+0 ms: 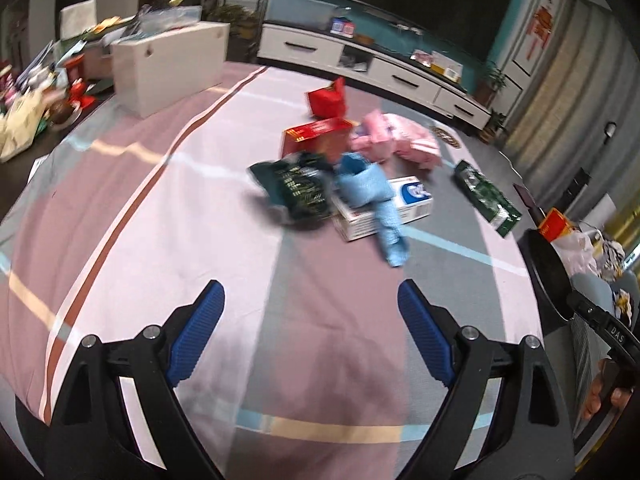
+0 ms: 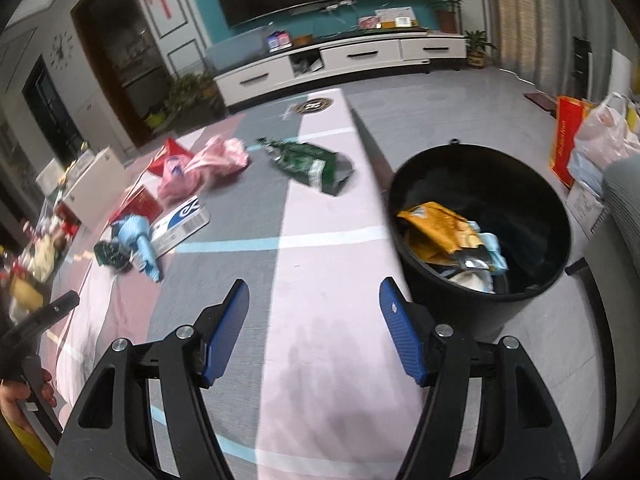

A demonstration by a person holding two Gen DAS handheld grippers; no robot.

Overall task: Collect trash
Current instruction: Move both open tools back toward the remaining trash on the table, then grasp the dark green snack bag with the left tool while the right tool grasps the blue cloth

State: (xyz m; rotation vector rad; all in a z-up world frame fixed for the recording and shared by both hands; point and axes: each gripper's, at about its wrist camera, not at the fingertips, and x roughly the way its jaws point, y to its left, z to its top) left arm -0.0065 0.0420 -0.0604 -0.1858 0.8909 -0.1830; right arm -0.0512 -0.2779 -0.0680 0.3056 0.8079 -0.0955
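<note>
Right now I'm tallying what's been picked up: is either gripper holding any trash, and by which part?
Nothing is held. The left gripper and the right gripper both stand open over the cloth-covered table, with nothing between their pads.

left wrist cam: sits right behind the left claw (image 1: 310, 334), angled down across the striped counter (image 1: 120, 208), facing the TV wall (image 1: 404, 4); both fingers fill the bottom edge.
right wrist cam: same deal behind the right claw (image 2: 314, 330), tilted down, looking over the counter's right edge with the black bin (image 2: 480, 216) close by on the right.
how near: litter sits mid-distance in both, a bit blurry.
shared bit: both catch the white box (image 1: 404, 204) (image 2: 180, 220), blue wrapper (image 1: 368, 196) (image 2: 140, 236), pink bag (image 1: 396, 140) (image 2: 208, 164), green packet (image 1: 486, 196) (image 2: 316, 166) and the TV cabinet (image 1: 380, 64) (image 2: 340, 60).
bonus: each cam catches the other hand at its edge (image 1: 604, 392) (image 2: 20, 396).
</note>
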